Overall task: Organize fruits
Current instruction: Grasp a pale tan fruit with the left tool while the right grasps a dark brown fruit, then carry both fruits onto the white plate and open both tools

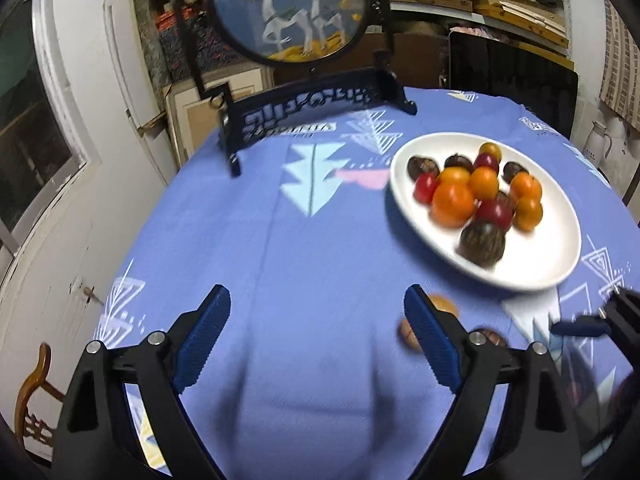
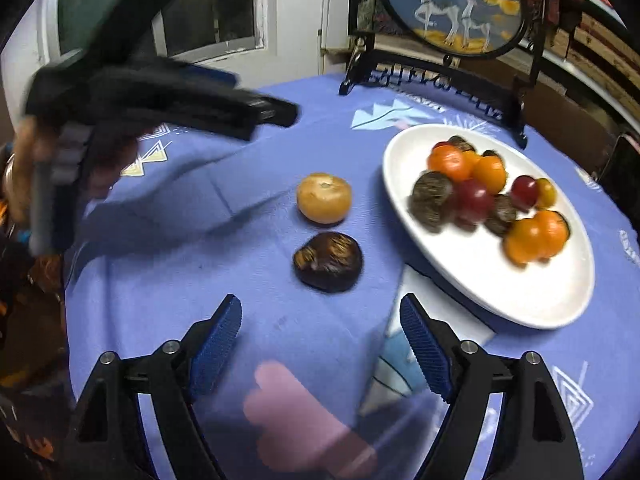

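Right wrist view: the right gripper (image 2: pixel 320 332) hangs over the blue patterned tablecloth (image 2: pixel 160 280), jaws wide apart, nothing between the blue pads.
Loose fruits: a pale orange round fruit (image 2: pixel 324 198) and a dark brown one (image 2: pixel 328 262) lie on the cloth just left of the plate, the dark one nearer and close beside the pale one; I cannot tell whether they touch.
Plate: a white oval plate (image 2: pixel 500 292) sits to the right, holding a pile of orange, red and dark fruits (image 2: pixel 480 196) bunched toward its far side.
Left gripper seen from the right: a blurred black tool held by a hand (image 2: pixel 52 168) at the far left, above the cloth.
Left wrist view: the left gripper (image 1: pixel 316 320) also stands with its jaws apart and empty over bare cloth.
Plate from the left: the same plate (image 1: pixel 532 264) lies far right of the pads.
Fruit behind the pad: rounded orange-brown shapes peek out around the right pad (image 1: pixel 430 340), blurred.
Background: a round painted screen (image 1: pixel 288 8) on a black stand at the table's far edge.
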Demonstrator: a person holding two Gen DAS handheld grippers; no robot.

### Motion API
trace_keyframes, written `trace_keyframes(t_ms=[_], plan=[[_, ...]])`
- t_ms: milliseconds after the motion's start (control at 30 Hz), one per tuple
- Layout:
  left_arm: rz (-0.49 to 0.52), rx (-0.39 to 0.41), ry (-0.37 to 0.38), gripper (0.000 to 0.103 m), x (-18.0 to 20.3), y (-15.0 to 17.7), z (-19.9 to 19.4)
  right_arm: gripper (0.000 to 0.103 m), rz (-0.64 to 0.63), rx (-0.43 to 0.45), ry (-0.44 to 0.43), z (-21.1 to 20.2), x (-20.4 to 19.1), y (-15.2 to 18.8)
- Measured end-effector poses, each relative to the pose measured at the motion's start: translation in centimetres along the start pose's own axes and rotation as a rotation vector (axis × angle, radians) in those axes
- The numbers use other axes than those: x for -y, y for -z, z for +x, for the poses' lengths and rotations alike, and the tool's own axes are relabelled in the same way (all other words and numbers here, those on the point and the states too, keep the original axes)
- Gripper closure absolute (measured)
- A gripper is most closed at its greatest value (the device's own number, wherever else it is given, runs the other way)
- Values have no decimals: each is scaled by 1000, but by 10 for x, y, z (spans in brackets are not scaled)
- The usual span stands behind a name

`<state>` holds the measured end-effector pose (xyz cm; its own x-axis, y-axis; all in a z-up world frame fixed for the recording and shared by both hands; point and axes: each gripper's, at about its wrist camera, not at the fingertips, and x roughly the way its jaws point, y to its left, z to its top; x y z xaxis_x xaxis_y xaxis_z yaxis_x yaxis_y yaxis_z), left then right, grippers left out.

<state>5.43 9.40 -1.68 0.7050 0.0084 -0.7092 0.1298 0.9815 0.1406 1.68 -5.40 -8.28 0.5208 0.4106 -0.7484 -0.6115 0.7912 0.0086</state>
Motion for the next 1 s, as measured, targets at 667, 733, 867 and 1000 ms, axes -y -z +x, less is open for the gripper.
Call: trace_keyframes(t_ms=[667,733,867,1000], plan=[[172,-43,148,15,52,24,17,58,145,-13,12,-2,33,6],[181,-64,153,15,63,22,28,58,166,-6,9,-6,40,11],[162,-109,151,21,73,18,49,58,196,-8,11,-8,45,22],[93,-159,194,63,65,17,54,58,230,-8,-1,-11,49,31]])
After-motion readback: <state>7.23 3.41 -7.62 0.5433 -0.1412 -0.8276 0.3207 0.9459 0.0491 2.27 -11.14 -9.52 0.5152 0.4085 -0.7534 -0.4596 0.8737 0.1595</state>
